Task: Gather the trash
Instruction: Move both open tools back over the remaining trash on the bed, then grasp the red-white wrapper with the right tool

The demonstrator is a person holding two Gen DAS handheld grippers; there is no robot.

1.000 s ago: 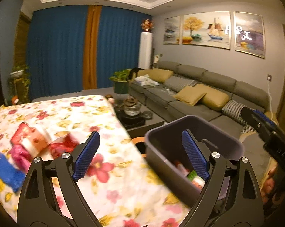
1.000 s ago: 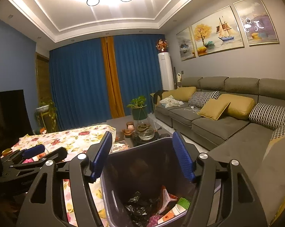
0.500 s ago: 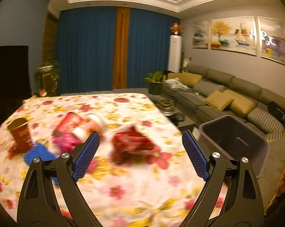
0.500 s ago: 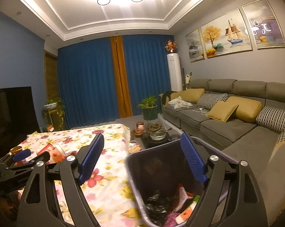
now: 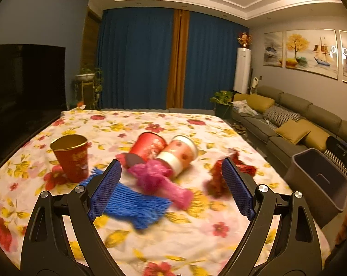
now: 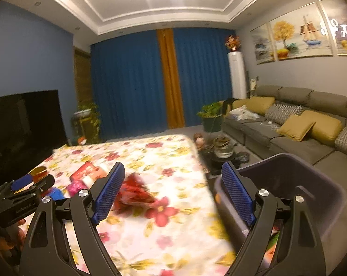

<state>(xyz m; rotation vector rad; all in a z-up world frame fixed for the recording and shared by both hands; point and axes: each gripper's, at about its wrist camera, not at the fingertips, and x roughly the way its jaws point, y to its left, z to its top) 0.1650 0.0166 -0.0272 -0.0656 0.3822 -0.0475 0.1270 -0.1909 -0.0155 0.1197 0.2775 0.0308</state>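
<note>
Trash lies on the floral-cloth table (image 5: pixel 196 234). In the left wrist view there is an upright red paper cup (image 5: pixel 71 157), a red cup on its side (image 5: pixel 147 146), an orange-and-white cup on its side (image 5: pixel 181 155), a pink plastic bag (image 5: pixel 159 182), a blue mesh piece (image 5: pixel 134 204) and a crumpled red wrapper (image 5: pixel 219 174). My left gripper (image 5: pixel 171 189) is open and empty above the pink bag. My right gripper (image 6: pixel 172 194) is open and empty, above the table edge, with the red wrapper (image 6: pixel 134 194) ahead. The grey bin (image 6: pixel 286 197) stands at the table's right side.
A grey sofa (image 5: pixel 295 124) with yellow cushions runs along the right wall. A low tea table with a glass pot (image 6: pixel 222 150) stands beyond the bin. A dark TV (image 5: pixel 24 78) is at the left. Blue curtains hang behind.
Both grippers have swung left, away from the bin and toward the trash on the table. The left gripper now faces the cups and pink bag. Both stay open.
</note>
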